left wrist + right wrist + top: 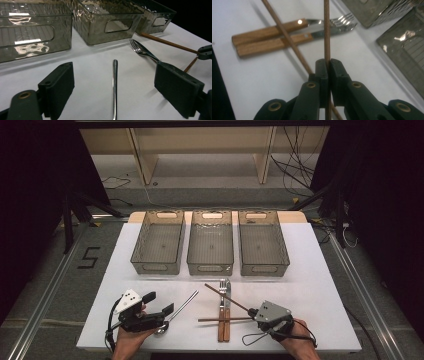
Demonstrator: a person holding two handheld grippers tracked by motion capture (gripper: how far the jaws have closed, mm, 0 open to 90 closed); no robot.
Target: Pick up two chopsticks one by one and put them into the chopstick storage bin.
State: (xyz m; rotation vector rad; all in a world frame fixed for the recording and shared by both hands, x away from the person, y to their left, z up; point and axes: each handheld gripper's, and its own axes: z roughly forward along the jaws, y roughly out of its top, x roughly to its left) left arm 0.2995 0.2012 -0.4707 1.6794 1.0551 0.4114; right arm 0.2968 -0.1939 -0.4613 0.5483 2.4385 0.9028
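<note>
White covering spreads over the counter (320,285) before me, with dark floor and a pale wooden frame beyond it. Along the far side stand three smoky see-through bins: the left bin (158,242), the middle bin (211,242) and the right bin (263,242), side by side.

My right hand-held gripper (328,65) has its jaws pressed together on a thin brown chopstick (326,30), which runs out from between the pads, up and away toward the bins. In the high view that right hand-held gripper (251,311) sits at the near right of the counter, and the chopstick (226,297) slants from it toward the far left. A second chopstick (220,319) lies flat on the counter, crossing the wooden handles of two forks (223,312) that lie side by side just left of my right hand-held gripper, their tines pointing toward the middle bin.

My left hand-held gripper (113,85) stands wide, its two pads well apart and touching nothing. Between them, on the counter, lies the slim metal handle of a spoon (115,82), pointing toward the bins. In the high view my left hand-held gripper (160,306) is at the near left, with the spoon (181,306) running out from it toward the far right.
</note>
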